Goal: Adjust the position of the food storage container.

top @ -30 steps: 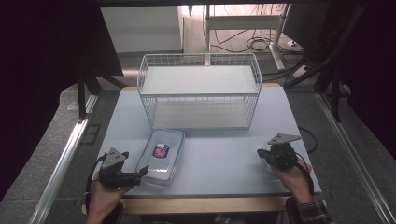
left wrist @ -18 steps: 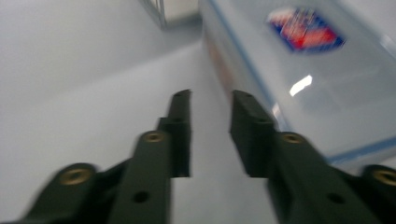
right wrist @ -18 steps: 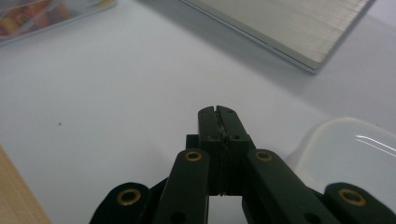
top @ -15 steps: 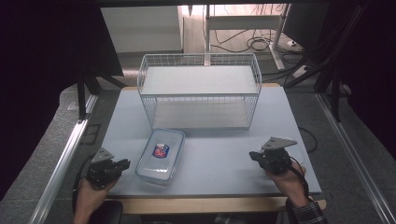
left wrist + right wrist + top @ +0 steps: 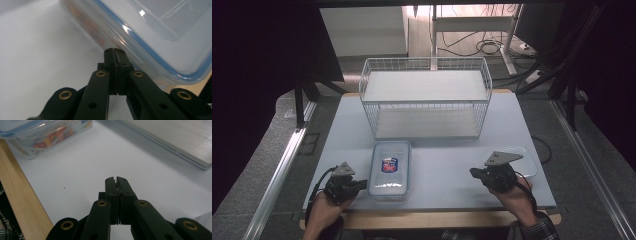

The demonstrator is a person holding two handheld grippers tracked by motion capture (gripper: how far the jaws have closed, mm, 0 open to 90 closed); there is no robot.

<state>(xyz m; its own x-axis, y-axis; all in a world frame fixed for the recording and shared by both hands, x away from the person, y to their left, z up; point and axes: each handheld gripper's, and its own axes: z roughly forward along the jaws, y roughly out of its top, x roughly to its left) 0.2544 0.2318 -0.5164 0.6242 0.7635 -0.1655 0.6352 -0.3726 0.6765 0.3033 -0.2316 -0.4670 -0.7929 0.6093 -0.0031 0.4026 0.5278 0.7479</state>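
At the near left edge of the pale blue-grey table (image 5: 432, 155), the left gripper (image 5: 357, 185) has swung back in from the corner and now sits with its jaws clenched on nothing, tips just beside the clear rectangular plastic food box with a blue-sealed lid (image 5: 389, 169), perhaps touching its wall. The box has not shifted and lies in front of the white wire basket (image 5: 427, 97). Farther right, the right gripper (image 5: 475, 173), also clenched and empty, has drifted slightly, so a grasp looks about to begin.

Grey floor (image 5: 272, 145), dark surroundings, cables (image 5: 484, 47) behind the table (image 5: 512, 120).
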